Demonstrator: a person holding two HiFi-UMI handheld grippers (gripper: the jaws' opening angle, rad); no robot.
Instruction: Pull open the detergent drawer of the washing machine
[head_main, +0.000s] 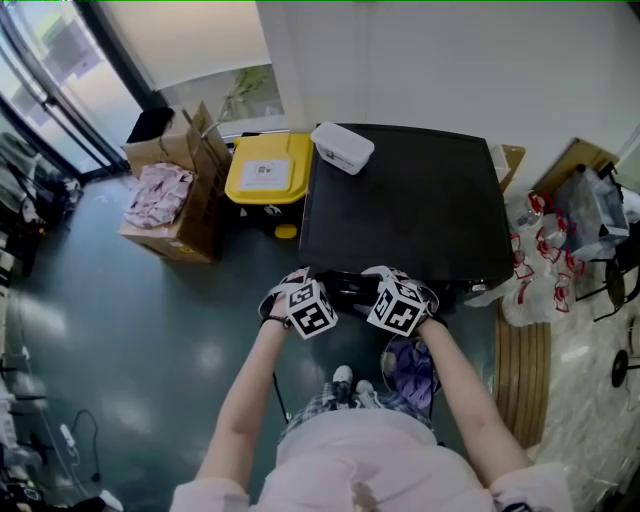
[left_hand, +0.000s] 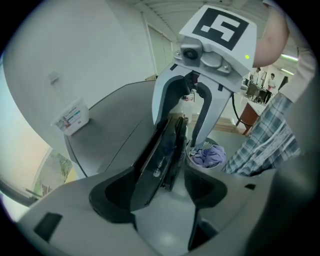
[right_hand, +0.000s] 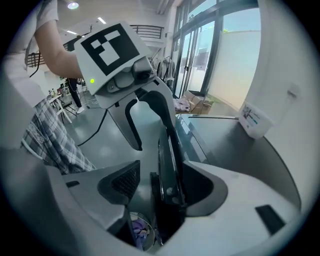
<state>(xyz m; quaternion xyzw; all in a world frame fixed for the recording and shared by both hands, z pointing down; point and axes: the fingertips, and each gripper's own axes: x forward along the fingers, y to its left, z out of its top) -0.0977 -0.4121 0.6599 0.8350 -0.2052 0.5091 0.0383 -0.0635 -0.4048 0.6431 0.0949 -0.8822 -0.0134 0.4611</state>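
I look down on the black-topped washing machine (head_main: 400, 200). Both grippers are at its front top edge, side by side. The left gripper (head_main: 312, 300) and the right gripper (head_main: 397, 298) point steeply down over the dark front strip (head_main: 350, 288). In the left gripper view the glossy black front panel (left_hand: 160, 155) stands edge-on between the jaws of the left gripper (left_hand: 162, 192), with a gap on its right side. In the right gripper view the same panel (right_hand: 167, 165) runs between the jaws of the right gripper (right_hand: 162, 187), close to the right pad. I cannot tell where the drawer begins.
A white box (head_main: 342, 147) sits on the machine's top at the back left. A basket of purple laundry (head_main: 410, 365) stands on the floor below the right gripper. A yellow bin (head_main: 265, 170) and a cardboard box (head_main: 170, 205) are left of the machine; plastic bags (head_main: 540, 250) lie on its right.
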